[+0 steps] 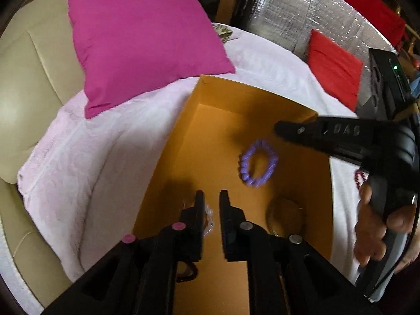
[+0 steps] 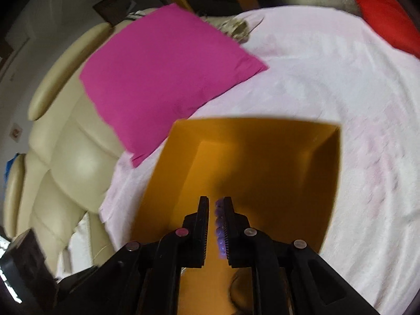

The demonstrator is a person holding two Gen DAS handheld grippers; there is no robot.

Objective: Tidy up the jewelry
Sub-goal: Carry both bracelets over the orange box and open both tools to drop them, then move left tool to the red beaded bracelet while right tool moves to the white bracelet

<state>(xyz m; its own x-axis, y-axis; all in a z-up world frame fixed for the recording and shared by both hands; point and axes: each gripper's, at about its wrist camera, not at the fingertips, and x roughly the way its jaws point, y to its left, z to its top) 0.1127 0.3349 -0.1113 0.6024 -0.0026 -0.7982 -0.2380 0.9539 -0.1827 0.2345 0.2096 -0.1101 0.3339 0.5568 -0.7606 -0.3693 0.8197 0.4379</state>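
Note:
An open orange cardboard box (image 1: 183, 120) lies on a pale pink cloth. A purple bead bracelet (image 1: 258, 163) lies on the box floor. My left gripper (image 1: 212, 197) hangs over the near part of the box, jaws slightly apart, with a clear bead bracelet (image 1: 210, 220) just beside its left finger; I cannot tell whether it is held. My right gripper (image 1: 281, 128) reaches in over the box's far right corner. In the right wrist view the right gripper (image 2: 215, 200) stands slightly open above the box (image 2: 262, 136), the purple bracelet (image 2: 220, 229) showing in the gap below.
A magenta pillow (image 1: 141, 39) lies on the cloth (image 1: 86, 162) left of the box, over a cream sofa (image 1: 23, 84). A red cushion (image 1: 333, 68) sits far right. A brownish round item (image 1: 286, 215) lies in the box's near right. Dark red beads (image 1: 359, 179) lie right of the box.

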